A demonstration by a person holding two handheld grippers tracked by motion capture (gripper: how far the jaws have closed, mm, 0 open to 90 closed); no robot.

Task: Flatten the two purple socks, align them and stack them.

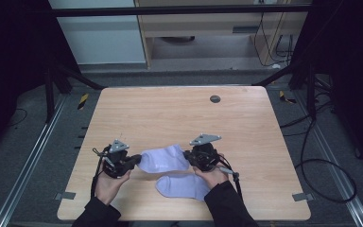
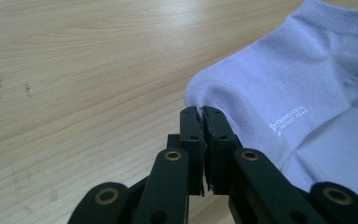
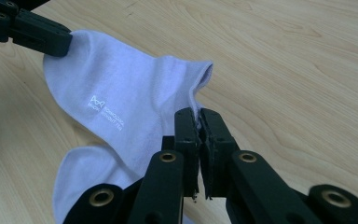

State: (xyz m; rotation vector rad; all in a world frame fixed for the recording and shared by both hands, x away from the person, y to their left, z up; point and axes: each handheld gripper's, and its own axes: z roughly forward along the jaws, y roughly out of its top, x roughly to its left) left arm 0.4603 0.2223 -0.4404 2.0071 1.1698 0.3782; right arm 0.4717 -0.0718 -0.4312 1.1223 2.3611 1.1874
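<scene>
Stretched between the left gripper (image 1: 133, 162) and right gripper (image 1: 187, 155), 1 lavender sock (image 1: 163, 159) is pinched at toe and cuff by closed jaws; soft, light, floppy.

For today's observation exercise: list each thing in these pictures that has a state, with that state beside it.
Held sock: lifted, stretched between both grippers.
Second sock: flat on the table, untouched.
Left gripper: shut on the held sock's toe end.
Right gripper: shut on the held sock's cuff edge.
</scene>
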